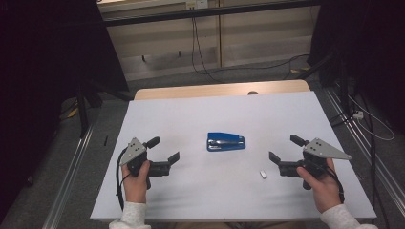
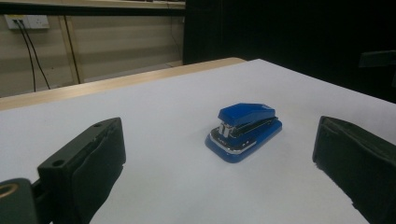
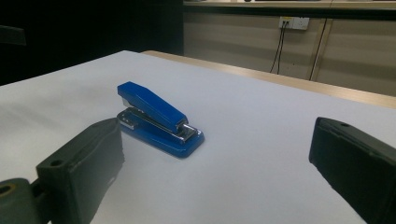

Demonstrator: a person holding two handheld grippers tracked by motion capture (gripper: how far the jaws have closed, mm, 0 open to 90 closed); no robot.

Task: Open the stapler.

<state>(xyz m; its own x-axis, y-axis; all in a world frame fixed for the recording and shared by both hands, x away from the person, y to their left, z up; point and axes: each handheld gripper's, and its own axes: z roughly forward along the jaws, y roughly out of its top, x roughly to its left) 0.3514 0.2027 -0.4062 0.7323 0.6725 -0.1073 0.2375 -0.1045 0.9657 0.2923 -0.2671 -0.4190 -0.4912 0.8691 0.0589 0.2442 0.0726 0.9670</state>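
A blue stapler (image 1: 226, 141) lies flat in the middle of the white table (image 1: 224, 107), its mouth end toward the left. My left gripper (image 1: 164, 149) is held open to its left, jaws pointing at it with a wide gap. My right gripper (image 1: 285, 149) is held open to its right, also facing it. Both hover just above the table, well apart from the stapler. In the left gripper view the stapler (image 2: 244, 130) lies ahead between the open jaws (image 2: 219, 163). In the right gripper view the stapler (image 3: 158, 119) lies ahead, left of centre, beyond the open jaws (image 3: 215, 163).
A small white piece (image 1: 263, 174) lies on the table near my right gripper. A wooden strip (image 1: 222, 89) runs along the table's far edge. Cables (image 1: 200, 52) hang and trail on the floor beyond. Metal rails (image 1: 71, 171) flank the table.
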